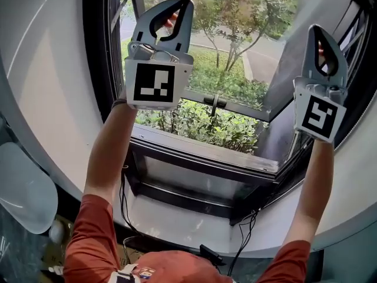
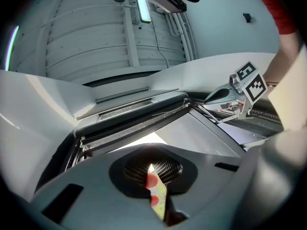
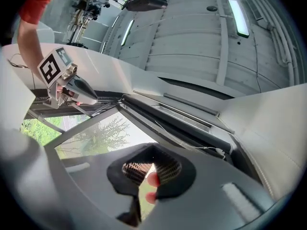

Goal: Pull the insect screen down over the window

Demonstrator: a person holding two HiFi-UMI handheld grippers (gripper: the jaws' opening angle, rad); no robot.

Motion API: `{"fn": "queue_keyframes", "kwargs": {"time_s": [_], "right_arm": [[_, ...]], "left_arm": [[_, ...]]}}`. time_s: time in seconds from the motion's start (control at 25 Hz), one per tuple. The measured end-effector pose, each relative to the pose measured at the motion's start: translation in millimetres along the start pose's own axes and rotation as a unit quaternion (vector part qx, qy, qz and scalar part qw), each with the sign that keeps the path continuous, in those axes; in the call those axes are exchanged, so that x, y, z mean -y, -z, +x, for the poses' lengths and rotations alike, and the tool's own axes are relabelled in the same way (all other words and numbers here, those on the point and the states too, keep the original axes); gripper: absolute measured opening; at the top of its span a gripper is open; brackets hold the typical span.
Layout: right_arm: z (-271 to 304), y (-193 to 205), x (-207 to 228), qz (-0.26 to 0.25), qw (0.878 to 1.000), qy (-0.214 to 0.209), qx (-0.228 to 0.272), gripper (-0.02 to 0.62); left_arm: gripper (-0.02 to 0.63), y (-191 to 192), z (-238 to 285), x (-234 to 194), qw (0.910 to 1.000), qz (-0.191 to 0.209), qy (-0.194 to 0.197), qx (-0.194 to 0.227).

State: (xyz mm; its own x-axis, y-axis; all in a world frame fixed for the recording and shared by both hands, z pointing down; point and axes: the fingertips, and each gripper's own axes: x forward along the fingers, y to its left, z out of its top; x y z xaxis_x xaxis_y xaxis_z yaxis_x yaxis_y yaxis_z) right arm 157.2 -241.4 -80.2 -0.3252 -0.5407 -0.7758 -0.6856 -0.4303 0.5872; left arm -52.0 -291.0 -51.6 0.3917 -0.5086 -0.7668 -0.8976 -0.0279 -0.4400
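i'm holding both grippers up in front of the open window (image 1: pixel 203 158). the left gripper (image 1: pixel 185 3) is pinched shut with nothing in it, and the right gripper (image 1: pixel 316 29) is doing the same. the insect screen (image 2: pixel 136 110) is sitting up in its dark bar along the top of the frame, not pulled down, with neither gripper touching it. bushes (image 1: pixel 200 125) are showing outside.
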Motion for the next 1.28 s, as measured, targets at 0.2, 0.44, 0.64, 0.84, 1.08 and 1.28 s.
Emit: {"fn": "queue_keyframes", "kwargs": {"time_s": [0.2, 0.44, 0.64, 0.84, 1.08, 1.28], "right_arm": [[30.2, -3.1, 17.7, -0.026, 1.0, 0.004, -0.001, 0.009], [68.6, -19.1, 38.4, -0.076, 0.997, 0.008, 0.006, 0.009], [96.8, -23.2, 57.0, -0.111, 0.994, 0.014, -0.008, 0.009], [121.8, -15.6, 68.1, -0.14, 0.99, 0.0, -0.035, 0.011], [144.8, -14.5, 71.2, -0.163, 0.985, -0.025, -0.054, 0.074], [160.8, -15.5, 62.1, -0.189, 0.977, -0.069, -0.071, 0.159]], "left_arm": [[0.006, -23.4, 32.0, -5.0, 0.999, 0.039, 0.002, 0.019], [0.006, -53.9, 73.4, -13.9, 0.9948, 0.091, 0.003, 0.046], [0.006, -69.7, 104.0, -20.3, 0.991, 0.126, 0.006, 0.044], [0.006, -78.5, 130.4, -20.5, 0.9843, 0.173, 0.02, 0.03], [0.022, -89.6, 157.0, -24.0, 0.976, 0.214, 0.026, 0.026], [0.107, -97.8, 179.7, -22.1, 0.9613, 0.271, 0.051, -0.001]]}}
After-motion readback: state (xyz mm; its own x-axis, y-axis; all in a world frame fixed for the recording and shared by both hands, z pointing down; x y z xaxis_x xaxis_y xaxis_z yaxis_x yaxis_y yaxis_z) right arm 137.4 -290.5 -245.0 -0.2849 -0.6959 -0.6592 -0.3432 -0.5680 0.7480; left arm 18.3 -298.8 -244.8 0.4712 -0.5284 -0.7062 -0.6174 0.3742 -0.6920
